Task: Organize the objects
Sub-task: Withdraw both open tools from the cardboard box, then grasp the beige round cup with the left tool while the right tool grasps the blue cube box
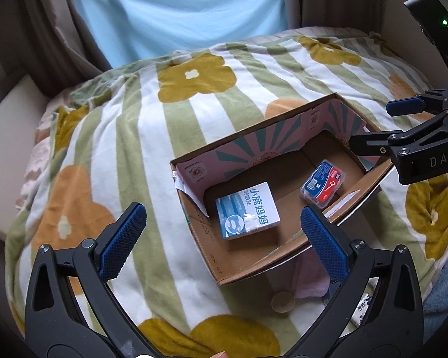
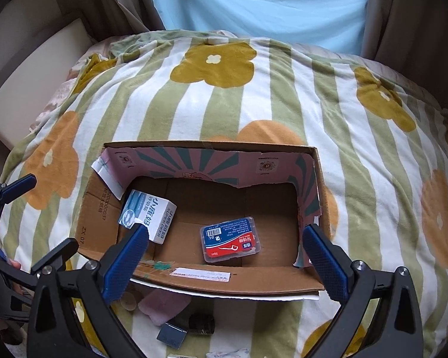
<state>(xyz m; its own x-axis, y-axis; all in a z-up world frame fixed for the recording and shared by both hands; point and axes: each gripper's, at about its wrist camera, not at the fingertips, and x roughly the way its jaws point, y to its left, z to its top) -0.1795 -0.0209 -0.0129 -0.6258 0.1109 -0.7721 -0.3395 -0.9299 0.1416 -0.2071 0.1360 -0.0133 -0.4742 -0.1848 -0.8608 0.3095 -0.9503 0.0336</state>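
An open cardboard box (image 1: 206, 247) (image 2: 224, 280) sits on a flowered striped blanket. Inside lie a white-and-blue carton (image 1: 246, 210) (image 2: 147, 214) at the left and a clear dental floss case with a red-and-blue label (image 1: 322, 183) (image 2: 230, 238) at the right. My left gripper (image 1: 221, 232) is open and empty, low over the box's near left corner. My right gripper (image 2: 224, 250) is open and empty, above the box's near wall; it also shows in the left wrist view (image 1: 370, 125) over the box's right end.
Small things lie on the blanket in front of the box: a pink pad (image 2: 164, 304), a dark jar (image 2: 201, 323), a grey-blue square piece (image 2: 171, 335) and a tan disc (image 1: 282, 301). Curtains and a light blue cloth hang behind the bed.
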